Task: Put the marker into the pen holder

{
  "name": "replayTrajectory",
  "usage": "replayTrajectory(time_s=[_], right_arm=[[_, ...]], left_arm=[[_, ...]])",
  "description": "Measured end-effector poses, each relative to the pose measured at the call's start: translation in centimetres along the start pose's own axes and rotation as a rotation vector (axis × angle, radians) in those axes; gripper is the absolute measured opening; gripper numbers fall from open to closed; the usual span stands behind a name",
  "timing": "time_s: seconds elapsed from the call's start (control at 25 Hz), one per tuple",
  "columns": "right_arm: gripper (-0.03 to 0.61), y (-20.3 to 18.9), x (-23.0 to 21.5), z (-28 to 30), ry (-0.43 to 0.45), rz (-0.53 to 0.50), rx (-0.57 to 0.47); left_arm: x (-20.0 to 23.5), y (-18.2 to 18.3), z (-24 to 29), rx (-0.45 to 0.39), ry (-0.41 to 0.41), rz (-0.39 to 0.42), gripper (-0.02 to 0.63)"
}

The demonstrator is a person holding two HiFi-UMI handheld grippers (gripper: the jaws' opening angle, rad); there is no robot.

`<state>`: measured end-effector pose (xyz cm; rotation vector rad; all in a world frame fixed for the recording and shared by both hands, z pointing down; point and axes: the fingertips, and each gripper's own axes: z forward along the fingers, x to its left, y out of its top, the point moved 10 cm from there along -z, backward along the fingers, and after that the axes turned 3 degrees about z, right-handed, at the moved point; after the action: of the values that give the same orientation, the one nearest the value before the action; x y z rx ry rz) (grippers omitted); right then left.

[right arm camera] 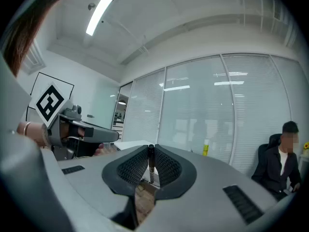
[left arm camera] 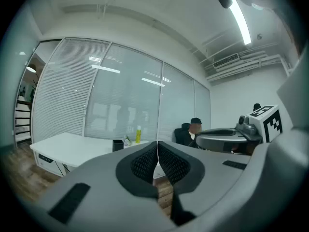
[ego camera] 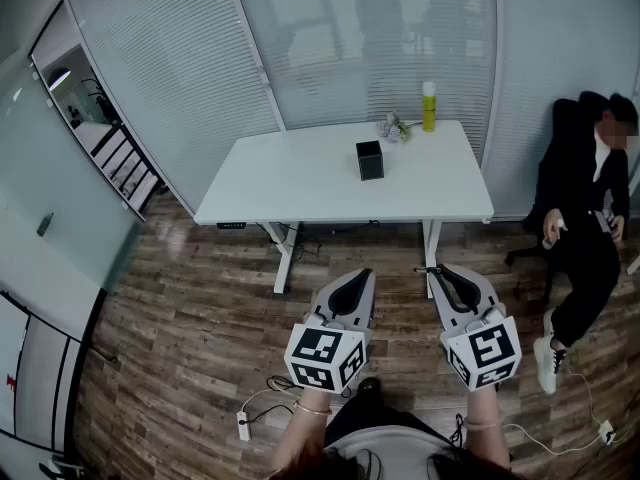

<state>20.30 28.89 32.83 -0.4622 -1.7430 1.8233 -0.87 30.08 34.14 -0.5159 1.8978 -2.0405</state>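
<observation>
Marker [right arm camera: 150, 166] is pinched between right gripper [right arm camera: 151, 150] jaws. Left gripper [left arm camera: 157, 146] jaws are pressed together. Pen holder [ego camera: 369, 160] is seen on table [ego camera: 290, 183], contents not discernible.

1. A white desk [ego camera: 300, 183] stands on a wood-plank floor [ego camera: 180, 348].
2. A yellow bottle [ego camera: 429, 106] stands upright near the desk's back edge, just beside a small plant [ego camera: 395, 128].
3. A person in black [ego camera: 585, 208] sits near the desk.

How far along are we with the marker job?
Done: the thin dark marker is clamped in the right gripper. In hand: nothing else; the left gripper is shut, empty. Left: cross the wooden floor to the white table, then drop the marker into the black square pen holder standing on it.
</observation>
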Motion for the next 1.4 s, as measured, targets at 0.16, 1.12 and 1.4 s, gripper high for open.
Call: replayTrajectory(time_s=[0.16,1.12,1.4], right_arm=[[0.067,0.0,0.0,1.0,-0.006,-0.003,0.008],[0.067,0.4,0.0,11.3,-0.08,0.029,0.016],[0.067,0.8,0.0,14.1,-0.098,0.011,0.018]], left_arm=[[0.9,0.0,0.5,0.003,-0.005,-0.002,0.021],[10.2,-1.0,5.7,0.014,-0.076,-0.031,0.021],[12.6,-1.2,7.2,0.009,-0.099,-0.035,0.021]])
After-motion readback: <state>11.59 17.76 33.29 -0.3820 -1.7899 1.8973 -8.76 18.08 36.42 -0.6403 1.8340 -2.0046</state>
